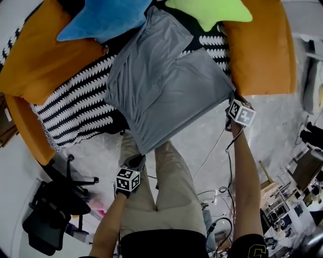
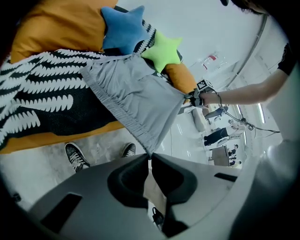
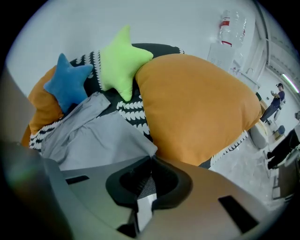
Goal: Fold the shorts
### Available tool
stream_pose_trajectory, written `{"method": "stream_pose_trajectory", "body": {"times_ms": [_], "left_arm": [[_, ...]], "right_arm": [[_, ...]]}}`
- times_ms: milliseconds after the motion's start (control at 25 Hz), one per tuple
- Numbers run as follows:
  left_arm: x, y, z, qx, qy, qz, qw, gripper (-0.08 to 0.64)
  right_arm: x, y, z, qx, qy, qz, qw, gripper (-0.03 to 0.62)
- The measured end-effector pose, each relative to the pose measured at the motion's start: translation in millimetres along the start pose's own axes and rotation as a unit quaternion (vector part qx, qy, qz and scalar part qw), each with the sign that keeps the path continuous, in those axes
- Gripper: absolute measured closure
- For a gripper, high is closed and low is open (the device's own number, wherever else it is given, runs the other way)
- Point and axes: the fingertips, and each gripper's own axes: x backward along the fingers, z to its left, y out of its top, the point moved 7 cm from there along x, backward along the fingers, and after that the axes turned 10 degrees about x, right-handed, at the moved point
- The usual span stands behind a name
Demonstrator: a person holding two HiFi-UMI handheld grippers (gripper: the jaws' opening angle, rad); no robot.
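The person stands with both bare forearms stretched forward and down. The left gripper [image 2: 150,158] is low and close to the body, above the pale beige trousers [image 1: 174,196]. The right gripper [image 3: 151,158] is held farther out at the end of a nearly straight right arm [image 1: 246,171], just beside a big orange cushion [image 1: 262,48]. Each pair of jaws is clamped shut on a near corner of the plain grey fabric shorts [image 1: 161,80]. The shorts' near edge is pulled taut between the two corners and lifted past the seat's front, while the rest lies on the black-and-white leaf-patterned cover [image 1: 75,101] of the orange seat [image 1: 35,55]. A blue star-shaped plush pillow [image 1: 103,17] overlaps the far end of the shorts, and a lime-green star-shaped plush pillow [image 1: 209,11] lies just beside it. On the pale floor are the person's dark lace-up shoes [image 2: 75,156], a black office chair [image 1: 53,204] to the left and loose cables [image 1: 219,194] to the right. A clear bottle with a red label [image 3: 226,23] stands in the background, its print too small to read. The cubes on the grippers carry black-and-white square markers [image 1: 241,113]. A yellow letter on the black sleeve [image 1: 256,250] is cut off.
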Motion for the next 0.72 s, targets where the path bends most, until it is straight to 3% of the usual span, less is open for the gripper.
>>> {"method": "stream_pose_trajectory", "body": {"times_ms": [320,560,720], "left_arm": [[12,6,-16,0.023,-0.003,-0.028,0.9993,0.525],[39,36,-30,0.058,-0.019,-0.065,0.9960,0.525],[63,63,-26,0.086,-0.008,-0.108,0.9905,0.525]], "right_arm": [[24,37,5,0.007,-0.014,-0.011,1.000,0.570],[32,82,5,0.009,-0.005,-0.034,0.999,0.569],[27,121,20,0.023,0.014,-0.049,0.998,0.570]]}}
